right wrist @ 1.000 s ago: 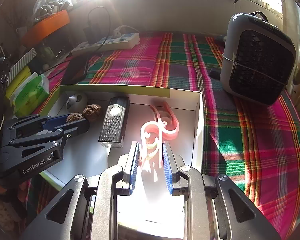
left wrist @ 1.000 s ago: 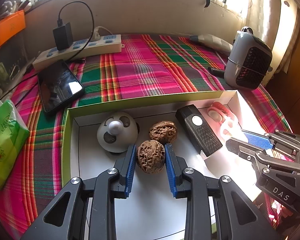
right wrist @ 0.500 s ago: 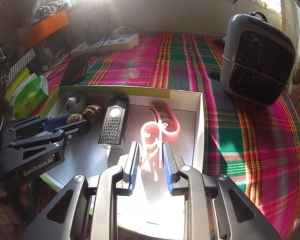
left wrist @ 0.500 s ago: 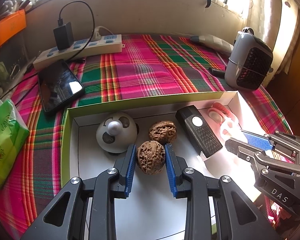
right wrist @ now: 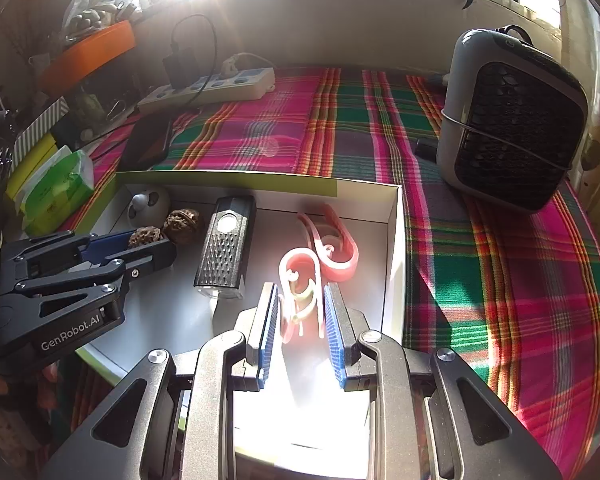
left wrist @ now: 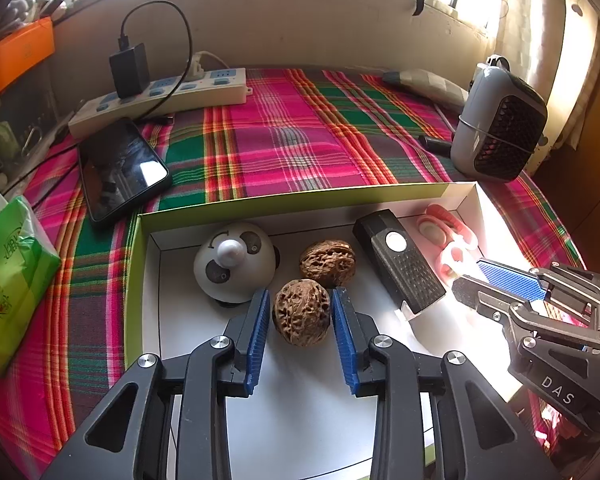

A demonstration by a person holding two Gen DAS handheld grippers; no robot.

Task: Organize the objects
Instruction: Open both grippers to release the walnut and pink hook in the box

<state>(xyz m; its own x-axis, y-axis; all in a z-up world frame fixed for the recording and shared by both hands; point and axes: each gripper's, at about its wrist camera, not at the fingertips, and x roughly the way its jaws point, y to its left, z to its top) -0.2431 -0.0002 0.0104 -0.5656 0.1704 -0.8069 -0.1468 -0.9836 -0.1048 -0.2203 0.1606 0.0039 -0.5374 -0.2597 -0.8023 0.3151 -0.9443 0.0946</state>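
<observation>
A shallow white box with a green rim (left wrist: 300, 196) lies on the plaid cloth. In it are a white panda-faced dome (left wrist: 234, 262), two walnuts, a black flashlight (left wrist: 398, 260) and pink clips (left wrist: 440, 224). My left gripper (left wrist: 300, 292) straddles the nearer walnut (left wrist: 300, 314), which rests on the box floor. Its jaws are opening and thin gaps show beside the nut. The other walnut (left wrist: 327, 258) lies just behind. My right gripper (right wrist: 300, 290) is shut on an upright pink clip (right wrist: 300, 268) at the box's right end, with a second clip (right wrist: 336, 248) lying behind it.
Behind the box on the cloth (left wrist: 300, 140) lie a black phone (left wrist: 120, 168) and a power strip with a charger (left wrist: 160, 94). A small grey heater (left wrist: 500, 128) stands at the right. A green tissue pack (left wrist: 12, 280) sits at the left edge.
The left gripper's pads have drawn slightly away from the walnut. Neither hand has moved, and the right gripper still grips the pink clip.
</observation>
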